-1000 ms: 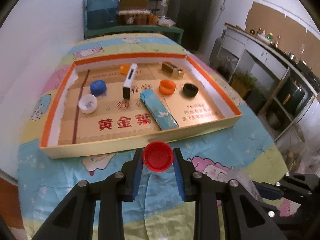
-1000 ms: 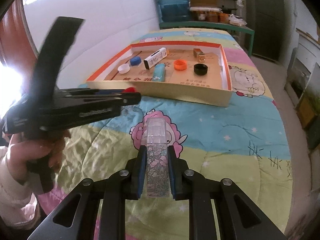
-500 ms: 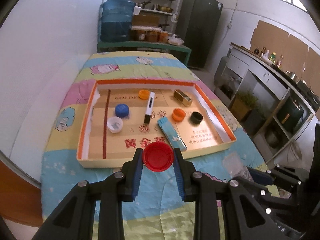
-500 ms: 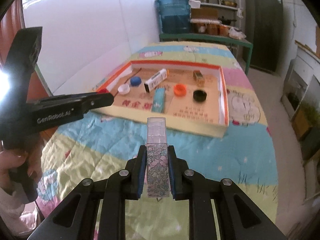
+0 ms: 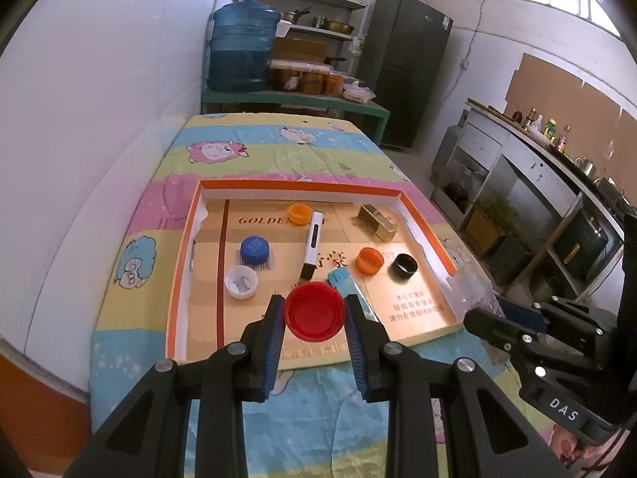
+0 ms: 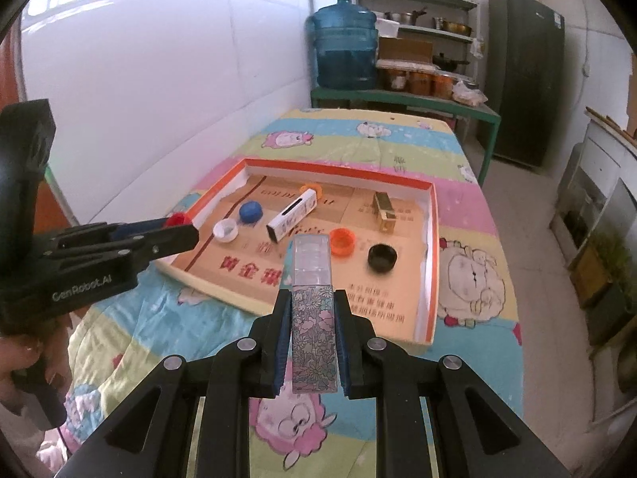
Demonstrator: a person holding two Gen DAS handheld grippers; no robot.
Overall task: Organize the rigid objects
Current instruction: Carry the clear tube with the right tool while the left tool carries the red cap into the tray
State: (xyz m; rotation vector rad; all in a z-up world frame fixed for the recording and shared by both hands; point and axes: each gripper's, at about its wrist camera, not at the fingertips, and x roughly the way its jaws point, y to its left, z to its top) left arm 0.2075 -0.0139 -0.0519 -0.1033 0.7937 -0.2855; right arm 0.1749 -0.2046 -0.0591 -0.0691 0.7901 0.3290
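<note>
Left wrist view: the left gripper [image 5: 314, 316] clamps a red cap [image 5: 314, 310] between its blue pads, open side facing the camera, held in the air over the near edge of the tray [image 5: 181, 263]. Beyond it lies that shallow cardboard tray with an orange rim, resting on a cartoon-print quilt [image 5: 223, 151]. Inside, clockwise from the cap: a white cap [image 5: 240, 281] at 10 o'clock, a blue cap [image 5: 255, 248] just past it, a small orange cap [image 5: 299, 214] at 12, a white stick [image 5: 312, 245] lying lengthwise beside it, a gold box [image 5: 376, 222] at 1, then an orange cap [image 5: 369, 260] and a black cap [image 5: 403, 265] side by side at 2. A light blue pack [image 5: 344, 281] peeks out just right of the red cap. At 3 o'clock the right gripper [image 5: 473, 318] enters, carrying something clear. Right wrist view: the right gripper [image 6: 314, 320] is closed narrowly on a flowered case [image 6: 314, 322] with a clear cap end, pointing toward the tray's near wall. At 9 o'clock the left gripper shows side-on with a hand [image 6: 24, 362] on its handle. A water jug [image 6: 344, 49] stands on a bench behind the bed.
</note>
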